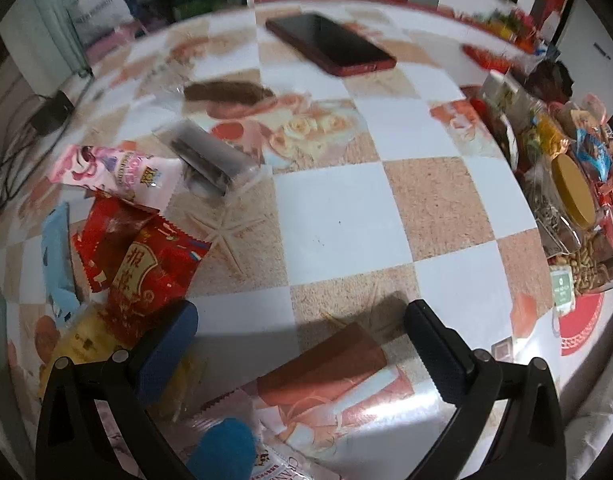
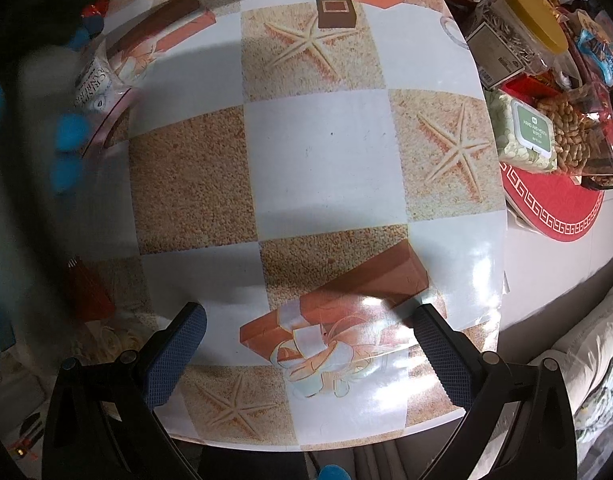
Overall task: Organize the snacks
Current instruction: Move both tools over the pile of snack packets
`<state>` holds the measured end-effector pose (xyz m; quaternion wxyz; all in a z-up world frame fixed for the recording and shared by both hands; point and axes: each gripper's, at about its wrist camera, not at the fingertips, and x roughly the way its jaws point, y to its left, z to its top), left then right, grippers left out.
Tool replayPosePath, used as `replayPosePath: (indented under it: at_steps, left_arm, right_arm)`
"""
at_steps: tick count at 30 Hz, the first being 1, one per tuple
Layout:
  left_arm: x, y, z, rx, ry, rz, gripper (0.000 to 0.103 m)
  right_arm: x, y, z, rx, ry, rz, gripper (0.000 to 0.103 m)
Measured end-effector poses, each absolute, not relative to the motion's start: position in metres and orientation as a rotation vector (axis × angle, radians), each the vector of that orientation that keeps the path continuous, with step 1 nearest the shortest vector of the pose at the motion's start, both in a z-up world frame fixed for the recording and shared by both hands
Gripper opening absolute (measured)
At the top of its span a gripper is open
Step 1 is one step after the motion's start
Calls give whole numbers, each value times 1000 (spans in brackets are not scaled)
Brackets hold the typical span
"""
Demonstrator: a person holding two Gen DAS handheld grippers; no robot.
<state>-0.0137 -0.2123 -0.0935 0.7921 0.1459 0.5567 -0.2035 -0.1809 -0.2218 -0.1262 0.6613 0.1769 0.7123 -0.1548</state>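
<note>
We are holding both tools wide open and empty, left tool (image 1: 300, 344) nearing the red snack packet (image 1: 154, 276); right tool (image 2: 310, 348) waiting over the bench (image 2: 318, 148).

glossy plastic tablecloth (image 2: 326, 152); shiny foil snack packets (image 1: 146, 264).

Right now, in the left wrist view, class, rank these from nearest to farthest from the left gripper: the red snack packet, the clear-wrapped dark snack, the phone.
1. Red snack packet, just beyond the left gripper, on its left.
2. Clear-wrapped dark snack, farther up, left of centre.
3. Phone, far side of the table.
</note>
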Motion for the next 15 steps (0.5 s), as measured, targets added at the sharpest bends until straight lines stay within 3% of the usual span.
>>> replayPosePath:
  at_steps: [6,11,15]
  left_arm:
    - [-21,-215,-88,411,1380,-586,103]
    - [-22,-158,-32,382,1317,-597,103]
    - [-22,-88,-16,404,1328,-519,103]
  right_arm:
    - [-179,-227,-128,425,1616,-367,103]
    - [-177,-229,-131,433,1644,-365,103]
    - [-173,-233,-134,445,1684,-362,103]
